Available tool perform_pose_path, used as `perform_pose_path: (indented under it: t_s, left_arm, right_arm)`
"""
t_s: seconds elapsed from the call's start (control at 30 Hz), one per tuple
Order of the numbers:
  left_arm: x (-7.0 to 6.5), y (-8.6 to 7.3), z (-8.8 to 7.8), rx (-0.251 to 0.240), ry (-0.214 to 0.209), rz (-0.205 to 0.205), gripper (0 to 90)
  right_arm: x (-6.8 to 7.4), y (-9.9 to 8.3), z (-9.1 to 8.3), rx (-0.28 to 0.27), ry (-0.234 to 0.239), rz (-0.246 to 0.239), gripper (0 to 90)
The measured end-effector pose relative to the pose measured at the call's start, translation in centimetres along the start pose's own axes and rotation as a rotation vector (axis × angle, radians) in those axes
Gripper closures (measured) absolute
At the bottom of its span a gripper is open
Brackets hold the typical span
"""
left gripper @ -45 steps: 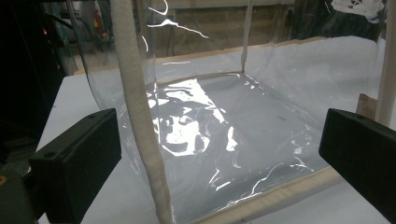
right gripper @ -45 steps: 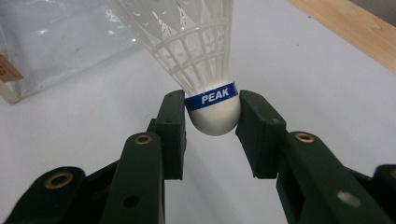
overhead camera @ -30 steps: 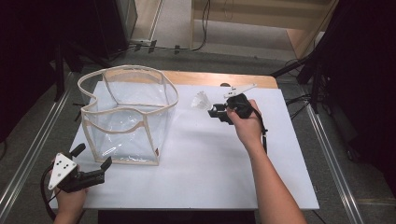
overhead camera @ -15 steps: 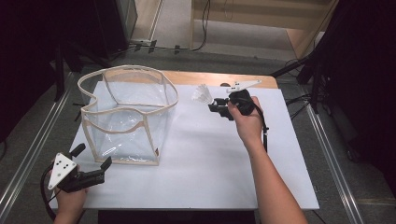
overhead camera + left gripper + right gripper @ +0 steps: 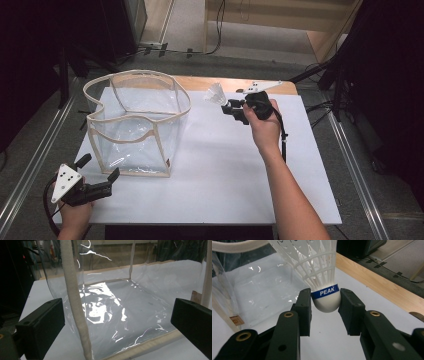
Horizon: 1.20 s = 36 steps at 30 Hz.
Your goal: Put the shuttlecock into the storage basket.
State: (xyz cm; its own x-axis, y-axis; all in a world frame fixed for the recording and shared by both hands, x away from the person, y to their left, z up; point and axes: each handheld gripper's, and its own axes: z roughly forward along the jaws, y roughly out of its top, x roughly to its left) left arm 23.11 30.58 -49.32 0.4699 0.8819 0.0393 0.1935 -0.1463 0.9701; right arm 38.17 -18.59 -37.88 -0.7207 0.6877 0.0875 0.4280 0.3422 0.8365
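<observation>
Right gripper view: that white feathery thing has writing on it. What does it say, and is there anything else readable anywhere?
"PEAK": white letters on the blue band around the shuttlecock, just above its rounded cork.
Small tan tag at the clear bag's bottom corner: it carries a mark, too small and blurred to read.
Nothing else readable.

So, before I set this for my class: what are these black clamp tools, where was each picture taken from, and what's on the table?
No robot here: a person holds a hand-held gripper in each hand. The high view looks down on the white table from above. The other two pictures come from cameras riding on each gripper, looking along its black jaws. On the table stands a clear plastic bag with cream trim, open at the top. The right gripper holds a white shuttlecock by its rounded nose, off the table beside the bag. The left gripper waits at the bag's near corner, jaws wide apart, holding nothing.
</observation>
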Motion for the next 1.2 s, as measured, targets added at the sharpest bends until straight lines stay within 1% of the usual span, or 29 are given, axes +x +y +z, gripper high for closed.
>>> perform_pose_path:
  t_s: [0.3,0.4,0.6,0.87,1.2]
  left_arm:
    - [0.0,0.0,0.0,-0.001,0.000,-0.001,0.0]
    - [0.0,0.0,0.0,-0.002,0.000,-0.003,0.0]
    - [0.0,0.0,0.0,-0.002,0.000,-0.003,0.0]
    - [0.0,0.0,0.0,-0.002,-0.001,-0.002,0.0]
    - [0.0,0.0,0.0,-0.003,-0.001,-0.001,0.0]
  right_arm:
    - [0.5,0.8,-0.4,-0.034,0.002,0.000,61.2]
    - [0.6,1.0,-0.5,-0.044,0.010,0.002,61.2]
    - [1.1,1.5,-0.7,-0.058,0.012,-0.005,61.2]
    - [1.8,2.3,-0.6,-0.069,0.030,-0.015,61.2]
    - [2.5,3.1,-0.5,-0.091,0.046,-0.015,61.2]
